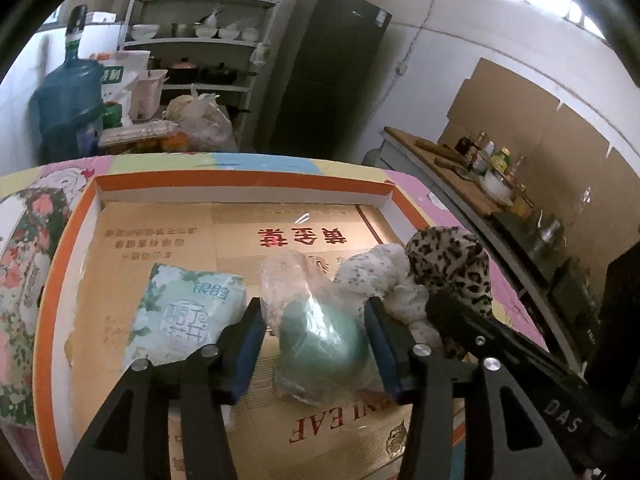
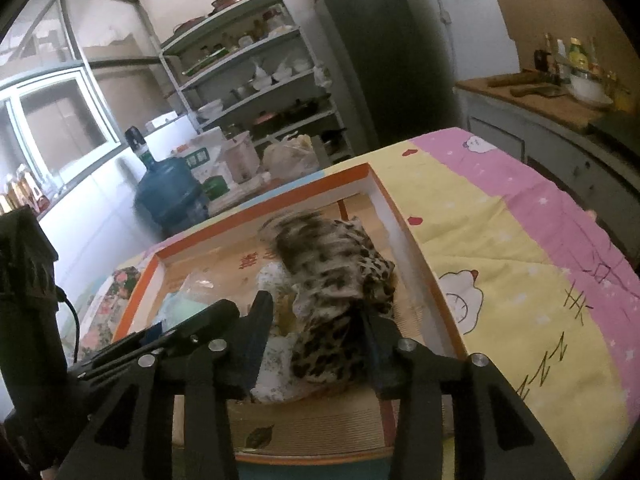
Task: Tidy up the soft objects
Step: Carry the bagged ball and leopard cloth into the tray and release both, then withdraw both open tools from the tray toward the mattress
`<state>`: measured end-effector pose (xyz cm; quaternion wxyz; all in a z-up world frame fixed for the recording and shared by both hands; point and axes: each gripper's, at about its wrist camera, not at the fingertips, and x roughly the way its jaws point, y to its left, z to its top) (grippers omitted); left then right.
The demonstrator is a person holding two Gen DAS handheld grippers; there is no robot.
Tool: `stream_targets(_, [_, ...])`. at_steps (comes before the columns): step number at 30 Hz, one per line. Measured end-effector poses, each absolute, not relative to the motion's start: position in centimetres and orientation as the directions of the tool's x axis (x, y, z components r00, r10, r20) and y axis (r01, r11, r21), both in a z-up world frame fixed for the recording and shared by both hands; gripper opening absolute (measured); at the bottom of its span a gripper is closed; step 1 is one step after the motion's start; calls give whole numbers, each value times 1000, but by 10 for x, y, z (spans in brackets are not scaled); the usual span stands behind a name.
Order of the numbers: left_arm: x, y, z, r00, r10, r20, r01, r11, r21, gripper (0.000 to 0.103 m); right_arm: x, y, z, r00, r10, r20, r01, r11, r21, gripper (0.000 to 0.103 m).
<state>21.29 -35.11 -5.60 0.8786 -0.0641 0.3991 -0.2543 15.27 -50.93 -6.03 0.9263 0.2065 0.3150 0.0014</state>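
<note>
**Both tongs are set around soft objects in the orange tray**

The left tongs (image 1: 316, 330) are seen spread apart around a green soft ball in a clear plastic bag (image 1: 320, 340); the blue pads stand at either side of it, and firm pressing cannot be confirmed. The right tongs (image 2: 316, 320) are placed around a leopard-print cloth (image 2: 332, 280), whose lower part lies between the fingers; whether it is really squeezed cannot be told.

All these things lie in a shallow tray with an orange rim (image 1: 240, 182), lined with printed cardboard and set on a bench covered by a pink and yellow cartoon sheet (image 2: 520, 240).

Only in the left wrist view a pale green packet (image 1: 184, 312) is shown clearly, lying flat to the left of the ball, and a white floral cloth (image 1: 384, 276) is seen touching the leopard cloth. In the right wrist view the floral cloth (image 2: 272, 364) is mostly hidden under the leopard one, and the top of the leopard cloth is blurred.
</note>
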Motion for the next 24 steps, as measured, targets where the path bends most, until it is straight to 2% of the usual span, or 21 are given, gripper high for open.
stream_targets(3, [210, -347, -55, 550, -496, -671, 389, 864, -319, 55, 151, -508, -59, 811, 152, -564, 107, 910, 400, 52])
stream_targets(7, [203, -341, -50, 572, -480, -666, 383, 873, -301, 71, 145, -509, -56, 833, 164, -529, 91, 901, 423, 56])
stream_targets(9, [197, -335, -45, 596, -467, -654, 378, 881, -284, 73, 140, -510, -52, 849, 171, -501, 75, 898, 434, 58])
stream_targets(18, [175, -304, -25, 645, -443, -623, 359, 895, -265, 73, 120, -501, -33, 896, 178, -408, 20, 900, 436, 58])
stream_targets(24, [156, -281, -9, 688, -419, -592, 363, 906, -220, 73, 106, -484, -25, 907, 180, -382, 15, 890, 455, 59])
